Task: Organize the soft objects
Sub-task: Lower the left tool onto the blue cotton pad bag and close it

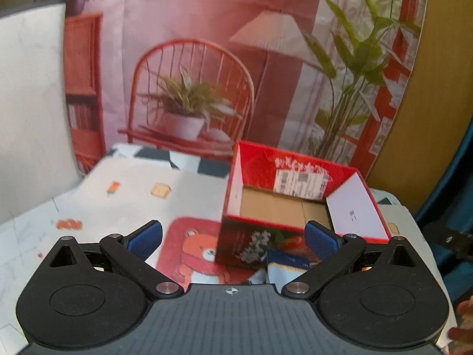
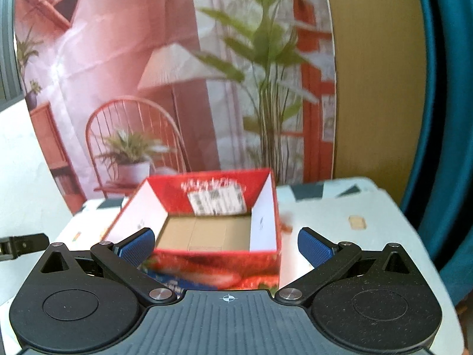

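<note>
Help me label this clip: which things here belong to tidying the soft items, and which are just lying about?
Part of the job:
red box, open and empty
blue cloth in front of it
left gripper and right gripper, jaws open

Just there:
patterned tablecloth
printed backdrop

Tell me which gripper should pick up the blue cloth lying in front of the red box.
Left, probably. The blue cloth lies just ahead of the open left gripper, in front of the red box. The right gripper, also open, has the cloth at its left edge, partly hidden.
</note>
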`<state>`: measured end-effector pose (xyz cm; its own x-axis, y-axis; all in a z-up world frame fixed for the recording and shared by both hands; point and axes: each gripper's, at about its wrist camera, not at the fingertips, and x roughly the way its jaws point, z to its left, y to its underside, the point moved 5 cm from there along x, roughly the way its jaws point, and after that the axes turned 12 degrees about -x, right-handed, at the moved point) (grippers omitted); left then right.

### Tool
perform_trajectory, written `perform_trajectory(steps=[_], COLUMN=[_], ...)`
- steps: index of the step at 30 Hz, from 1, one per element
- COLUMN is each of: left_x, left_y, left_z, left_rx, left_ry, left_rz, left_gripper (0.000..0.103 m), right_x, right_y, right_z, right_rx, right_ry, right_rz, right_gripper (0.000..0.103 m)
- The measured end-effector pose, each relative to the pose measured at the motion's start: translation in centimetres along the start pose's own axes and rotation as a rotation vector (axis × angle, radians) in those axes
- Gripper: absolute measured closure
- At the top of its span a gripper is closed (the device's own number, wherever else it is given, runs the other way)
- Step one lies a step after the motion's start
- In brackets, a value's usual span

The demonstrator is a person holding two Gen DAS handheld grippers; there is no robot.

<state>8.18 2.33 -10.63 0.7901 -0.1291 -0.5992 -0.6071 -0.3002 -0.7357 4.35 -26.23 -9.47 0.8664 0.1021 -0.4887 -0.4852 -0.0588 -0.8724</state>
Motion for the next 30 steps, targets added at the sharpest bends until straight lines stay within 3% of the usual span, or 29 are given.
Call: perform_trajectory(steps=[5, 10, 19, 24, 30], left_x=[2.0, 3.8, 7.9, 9.9, 11.0], left_y=[0.9, 1.6, 3.4, 5.1, 7.3], left_z=[0.4, -0.5, -1.2, -0.8, -0.4], left_rx=[-0.016, 0.084, 0.161, 0.134, 0.092], left_ry=[0.050, 0.041, 0.076, 0.132, 0.217], left_rz=[0.053, 0.065, 0.188, 0.285, 0.367], left_gripper=[0.002, 0.009, 0.036, 0.050, 0.051], right_x=[2.2, 4.5, 8.1, 9.6, 10.8], right_y=[2.0, 3.6, 6.1, 7.5, 8.8], right_z=[0.5, 0.8, 2.3, 3.6, 4.9], right_rx=[-0.003, 0.019, -0.034, -0.055, -0.091], right_ry=[-0.013, -0.061, -0.108, -0.164, -0.228], right_rz=[0.065, 0.147, 0.204, 0.243, 0.279], right_gripper=[0.000, 0.000, 0.001, 0.007, 0.020])
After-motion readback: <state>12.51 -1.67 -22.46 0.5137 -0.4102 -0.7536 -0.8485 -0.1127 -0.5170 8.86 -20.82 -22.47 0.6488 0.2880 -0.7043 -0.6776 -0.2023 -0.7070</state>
